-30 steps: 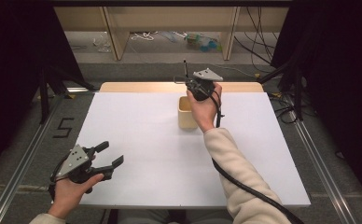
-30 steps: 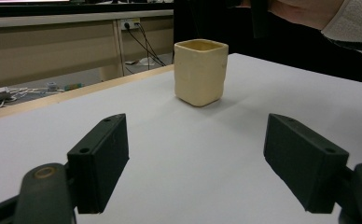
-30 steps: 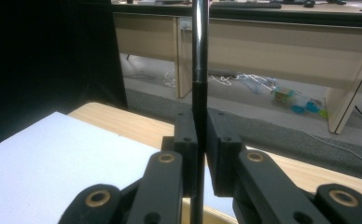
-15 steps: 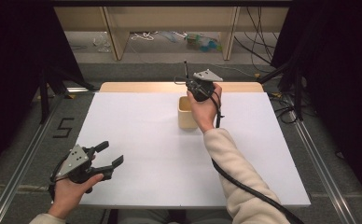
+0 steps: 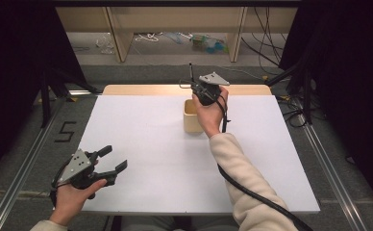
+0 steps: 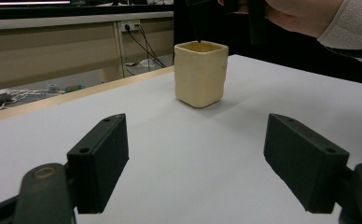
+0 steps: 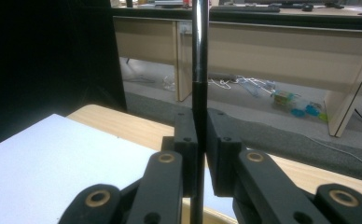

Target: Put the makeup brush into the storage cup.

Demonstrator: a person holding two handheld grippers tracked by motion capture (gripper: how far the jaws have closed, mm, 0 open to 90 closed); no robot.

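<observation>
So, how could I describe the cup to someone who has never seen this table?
Look at the big white board covering the table. Near the middle of its far edge stands a small cream cup with a squarish mouth, just under the right gripper. It is the only thing standing on the board.

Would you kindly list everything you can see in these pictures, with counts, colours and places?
cup: one, cream, far middle of the board.
pen: one, black, upright over the cup.
board: one, white, on the table.
table: one, light wood, edge showing beyond the board.
left gripper: one, black, near left corner, jaws apart, nothing between them.
right gripper: one, black, above the cup, clamped on the pen.
</observation>
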